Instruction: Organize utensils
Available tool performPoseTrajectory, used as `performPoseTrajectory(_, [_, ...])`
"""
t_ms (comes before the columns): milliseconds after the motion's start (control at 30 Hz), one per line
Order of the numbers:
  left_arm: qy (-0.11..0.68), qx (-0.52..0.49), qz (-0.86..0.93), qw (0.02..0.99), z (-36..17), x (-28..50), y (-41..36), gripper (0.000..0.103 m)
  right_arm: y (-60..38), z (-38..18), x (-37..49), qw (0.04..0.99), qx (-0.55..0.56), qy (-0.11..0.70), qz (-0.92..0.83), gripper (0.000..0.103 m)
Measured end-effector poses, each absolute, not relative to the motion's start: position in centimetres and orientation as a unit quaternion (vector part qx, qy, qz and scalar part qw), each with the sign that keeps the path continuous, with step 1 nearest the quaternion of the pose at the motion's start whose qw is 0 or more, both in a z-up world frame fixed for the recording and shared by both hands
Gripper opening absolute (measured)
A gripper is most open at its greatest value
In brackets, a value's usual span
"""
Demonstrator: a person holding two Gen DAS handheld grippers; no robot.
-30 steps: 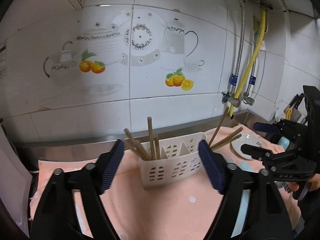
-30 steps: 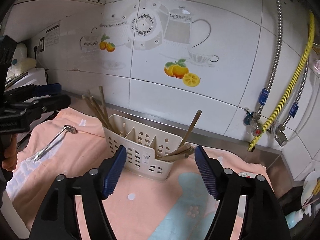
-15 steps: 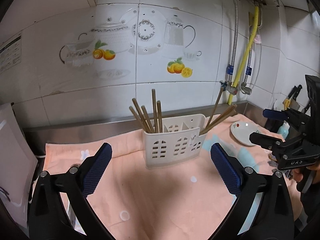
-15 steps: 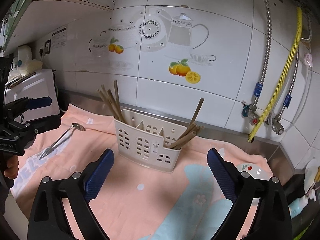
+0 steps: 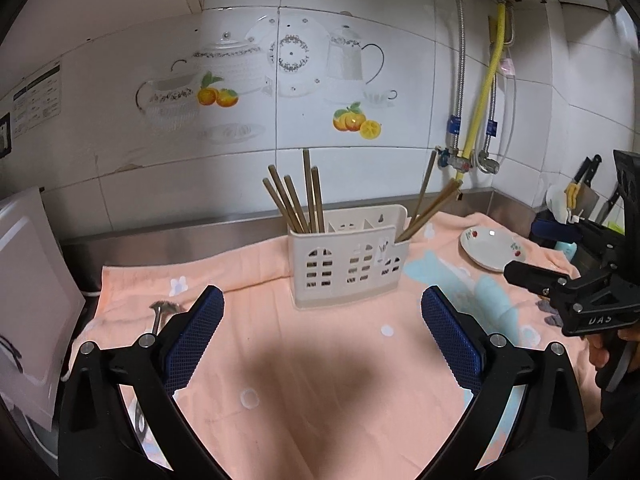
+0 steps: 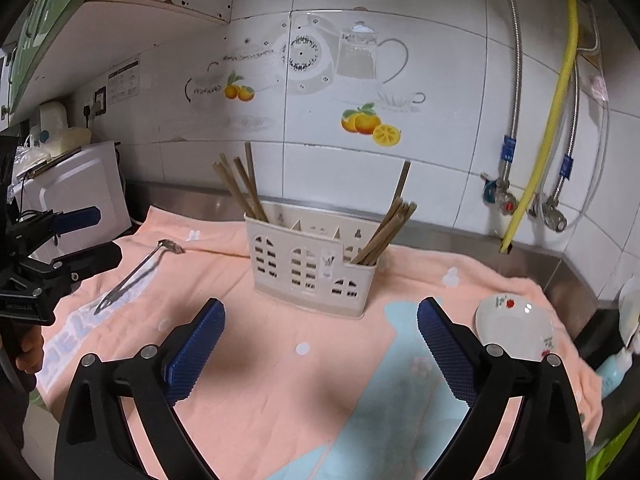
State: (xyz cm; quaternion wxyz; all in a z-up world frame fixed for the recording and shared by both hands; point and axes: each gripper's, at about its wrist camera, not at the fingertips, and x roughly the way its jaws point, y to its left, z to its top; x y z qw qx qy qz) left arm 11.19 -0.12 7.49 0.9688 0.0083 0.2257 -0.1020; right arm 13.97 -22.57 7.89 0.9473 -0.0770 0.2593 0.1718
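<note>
A glossy white tiled wall (image 5: 320, 128), printed with teapots and oranges, fills the back, with a yellow corrugated hose (image 6: 548, 120) and braided metal hoses hanging at 2 o'clock. Below it the steel desk (image 6: 460, 240) is covered by a soft peach towel (image 5: 320, 360) with a pale blue cartoon print. The left gripper (image 5: 322, 320) hovers over the towel with its fingers spread wide and nothing between them; the pads (image 5: 192, 340) are dark blue with a fine grid texture. The right gripper (image 6: 320, 332) is the same, its fingers wide apart and empty, blue textured pads (image 6: 444, 348) on black arms. At the centre of both views stands the cream plastic utensil holder (image 6: 308, 268), rectangular, with arched window cut-outs and inner dividers. A bundle of straight brown chopsticks (image 5: 298, 196) leans in its left end compartment, and a second bundle (image 6: 388, 224) leans out of the right end compartment; the middle compartments look empty from here. At 4 o'clock of the holder in the right view a small round white dish (image 6: 516, 332) with red flower prints lies on the towel. At 9 o'clock a thin shiny metal fork (image 6: 138, 276) lies flat on the towel, well apart from the holder, near the left gripper.
</note>
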Motion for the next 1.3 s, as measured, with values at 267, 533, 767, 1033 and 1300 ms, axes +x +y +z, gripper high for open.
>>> performPoseTrajectory(267, [0.240, -0.002, -0.099, 0.966, 5.9, 9.5, 0.3, 0.098, -22.3, 6.1, 11.8, 0.949, -0.074, 0.261, 0.163, 0.094])
performPoseTrajectory(533, [0.254, -0.016, -0.095, 0.962, 4.3, 8.8, 1.4, 0.098, -22.2, 5.0, 10.5, 0.949, -0.066, 0.265, 0.155, 0.095])
performPoseTrajectory(767, [0.262, -0.003, -0.086, 0.961, 3.2, 8.1, 1.2, 0.098, -22.5, 3.8, 10.0, 0.946, -0.050, 0.281, 0.155, 0.095])
performPoseTrajectory(1033, [0.271, -0.006, -0.086, 0.959, 2.5, 7.8, 1.2, 0.098, -23.1, 3.3, 9.6, 0.945, -0.036, 0.288, 0.153, 0.095])
performPoseTrajectory(1300, [0.274, -0.007, -0.081, 0.958, 2.1, 7.7, 0.9, 0.098, -23.1, 2.6, 9.5, 0.942, -0.040, 0.296, 0.152, 0.095])
